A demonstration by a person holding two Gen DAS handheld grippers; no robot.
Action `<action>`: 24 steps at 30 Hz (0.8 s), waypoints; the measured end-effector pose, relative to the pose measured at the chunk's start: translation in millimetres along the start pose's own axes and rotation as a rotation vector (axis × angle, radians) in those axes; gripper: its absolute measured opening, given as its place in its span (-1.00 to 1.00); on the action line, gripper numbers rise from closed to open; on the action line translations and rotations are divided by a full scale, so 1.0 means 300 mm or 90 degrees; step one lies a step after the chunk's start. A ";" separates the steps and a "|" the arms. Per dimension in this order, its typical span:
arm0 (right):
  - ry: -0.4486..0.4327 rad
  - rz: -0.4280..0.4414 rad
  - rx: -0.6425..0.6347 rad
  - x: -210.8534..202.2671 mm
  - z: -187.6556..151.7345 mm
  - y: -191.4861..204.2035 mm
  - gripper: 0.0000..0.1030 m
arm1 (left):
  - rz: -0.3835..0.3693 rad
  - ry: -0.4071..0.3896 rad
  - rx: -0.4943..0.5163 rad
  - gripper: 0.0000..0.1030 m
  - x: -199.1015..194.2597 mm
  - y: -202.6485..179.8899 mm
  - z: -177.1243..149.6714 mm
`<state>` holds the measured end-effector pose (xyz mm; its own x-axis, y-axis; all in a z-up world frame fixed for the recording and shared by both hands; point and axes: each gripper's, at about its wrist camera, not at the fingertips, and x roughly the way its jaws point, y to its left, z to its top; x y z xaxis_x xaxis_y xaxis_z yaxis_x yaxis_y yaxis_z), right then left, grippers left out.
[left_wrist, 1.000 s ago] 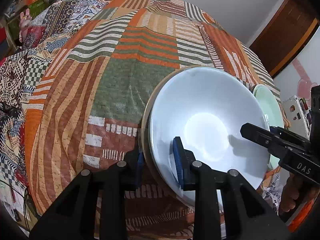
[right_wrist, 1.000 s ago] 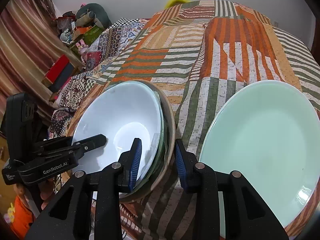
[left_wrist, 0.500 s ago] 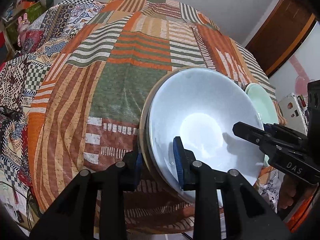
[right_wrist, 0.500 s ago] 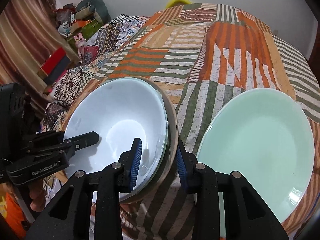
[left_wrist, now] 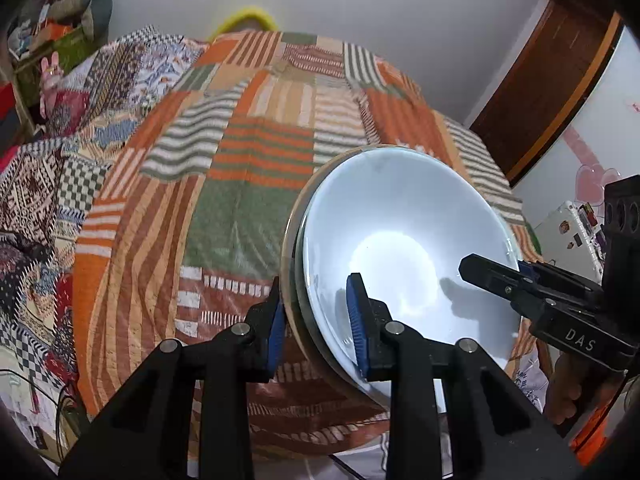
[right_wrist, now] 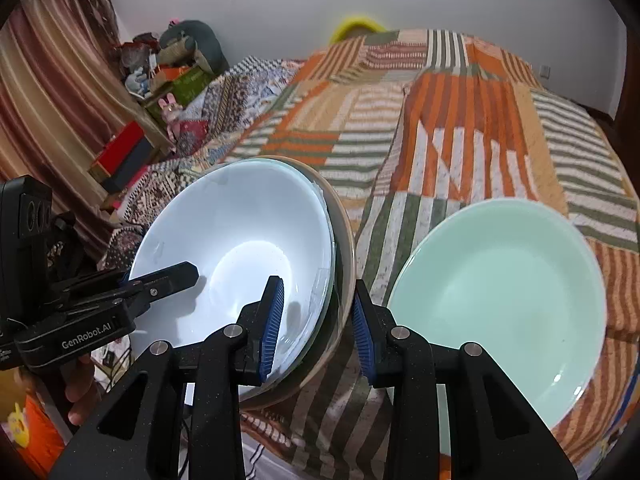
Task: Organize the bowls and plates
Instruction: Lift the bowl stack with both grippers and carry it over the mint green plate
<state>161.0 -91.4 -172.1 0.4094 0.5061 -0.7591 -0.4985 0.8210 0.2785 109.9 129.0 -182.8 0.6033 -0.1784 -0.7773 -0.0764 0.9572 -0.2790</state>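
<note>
A stack of dishes, with a white bowl (left_wrist: 404, 240) on top and a tan-rimmed plate beneath, is lifted off the patchwork bed cover and tilted. My left gripper (left_wrist: 316, 320) is shut on the stack's left rim. My right gripper (right_wrist: 318, 316) is shut on the stack's right rim (right_wrist: 340, 264). The white bowl also shows in the right wrist view (right_wrist: 240, 248). A pale green plate (right_wrist: 500, 296) lies flat on the cover just right of the right gripper. Each gripper appears in the other's view, at the stack's opposite edge.
The patchwork quilt (left_wrist: 248, 152) covers the bed. Toys and boxes (right_wrist: 168, 80) are piled at the far left by a curtain. A wooden door (left_wrist: 548, 80) stands at the right. A yellow object (right_wrist: 356, 24) lies at the bed's far end.
Both grippers have raised the stack of dishes together and tipped it up; the views now look higher, showing more wall. The green plate has stayed on the bed.
</note>
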 end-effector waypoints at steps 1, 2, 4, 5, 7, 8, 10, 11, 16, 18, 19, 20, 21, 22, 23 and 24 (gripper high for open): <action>-0.006 0.001 -0.001 -0.012 0.004 0.000 -0.41 | -0.001 -0.006 0.004 -0.45 -0.015 -0.013 0.006; -0.012 0.001 0.000 -0.025 0.005 -0.001 -0.41 | -0.001 -0.010 0.006 -0.45 -0.024 -0.021 0.008; -0.024 0.002 0.002 -0.048 0.009 -0.007 -0.41 | -0.003 -0.021 0.014 -0.45 -0.047 -0.047 0.016; -0.030 0.002 0.003 -0.063 0.010 -0.010 -0.41 | -0.004 -0.025 0.017 -0.45 -0.057 -0.060 0.021; -0.040 0.001 0.005 -0.082 0.012 -0.019 -0.41 | -0.008 -0.033 0.024 -0.45 -0.074 -0.084 0.029; -0.047 0.000 0.006 -0.097 0.014 -0.025 -0.41 | -0.010 -0.036 0.028 -0.45 -0.081 -0.097 0.033; -0.058 -0.002 0.010 -0.121 0.015 -0.039 -0.41 | -0.013 -0.042 0.036 -0.45 -0.092 -0.127 0.039; -0.064 -0.003 0.011 -0.134 0.015 -0.044 -0.41 | -0.015 -0.044 0.041 -0.45 -0.096 -0.140 0.041; -0.090 -0.014 0.018 -0.196 0.016 -0.084 -0.41 | -0.025 -0.051 0.061 -0.45 -0.104 -0.211 0.052; -0.099 -0.019 0.023 -0.217 0.013 -0.101 -0.41 | -0.030 -0.051 0.068 -0.45 -0.102 -0.240 0.059; -0.102 -0.021 0.025 -0.225 0.012 -0.111 -0.41 | -0.032 -0.051 0.072 -0.45 -0.100 -0.256 0.061; -0.106 -0.023 0.029 -0.234 0.010 -0.120 -0.41 | -0.034 -0.051 0.075 -0.45 -0.097 -0.268 0.063; -0.109 -0.025 0.033 -0.243 0.007 -0.133 -0.41 | -0.035 -0.050 0.079 -0.45 -0.093 -0.285 0.066; -0.112 -0.026 0.036 -0.251 0.005 -0.143 -0.41 | -0.037 -0.050 0.083 -0.45 -0.090 -0.300 0.066; -0.114 -0.029 0.040 -0.259 0.001 -0.154 -0.41 | -0.039 -0.049 0.086 -0.45 -0.085 -0.314 0.068; -0.117 -0.031 0.043 -0.266 -0.002 -0.166 -0.41 | -0.041 -0.046 0.090 -0.45 -0.078 -0.329 0.069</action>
<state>152.6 -172.8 -125.7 0.5674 0.4992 -0.6548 -0.4238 0.8589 0.2876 119.9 43.5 -125.3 0.6597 -0.2283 -0.7160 0.0734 0.9677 -0.2410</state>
